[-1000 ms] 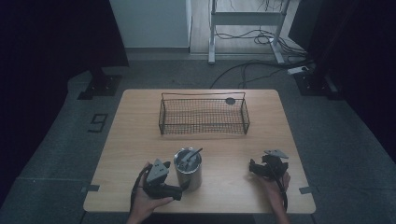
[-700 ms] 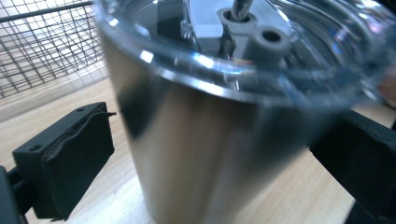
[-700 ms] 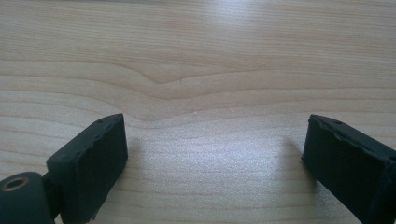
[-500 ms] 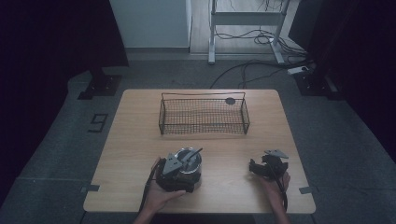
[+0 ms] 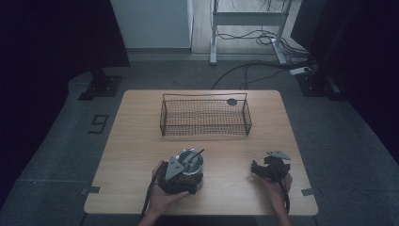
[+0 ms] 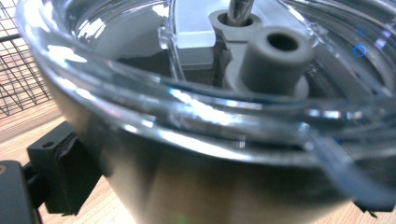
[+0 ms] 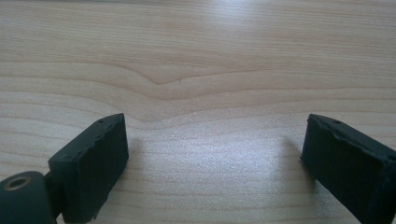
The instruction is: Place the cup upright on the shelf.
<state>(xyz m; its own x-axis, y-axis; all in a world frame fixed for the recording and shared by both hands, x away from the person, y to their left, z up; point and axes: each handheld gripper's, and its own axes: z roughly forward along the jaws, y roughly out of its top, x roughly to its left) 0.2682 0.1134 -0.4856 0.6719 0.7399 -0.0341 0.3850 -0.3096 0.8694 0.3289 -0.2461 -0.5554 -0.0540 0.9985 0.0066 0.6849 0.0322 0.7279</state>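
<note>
A round metal container (image 5: pixel 190 164) with a clear plastic lid stands near the table's front edge, a thin rod (image 5: pixel 196 155) sticking out of its top. My left gripper (image 5: pixel 187 173) is pushed up to it, jaws spread wide on either side of its body. In the left gripper view the container (image 6: pixel 210 140) looms very close, with the lid's grey hub and the rod (image 6: pixel 239 7) at the top; my left gripper (image 6: pixel 215 186) straddles it, one pad (image 6: pixel 63 175) beside the wall. My right gripper (image 5: pixel 263 169) rests open on bare wood at the front right (image 7: pixel 215 158).
A black wire basket (image 5: pixel 205 115) stands at the back middle of the wooden table (image 5: pixel 141 141), with a small dark round disc (image 5: pixel 232 101) behind its far right corner. Black wire mesh (image 6: pixel 18 70) shows at the left of the left gripper view.
My left gripper has moved right from beside the container until its jaws straddle it. The right gripper has stayed put.
</note>
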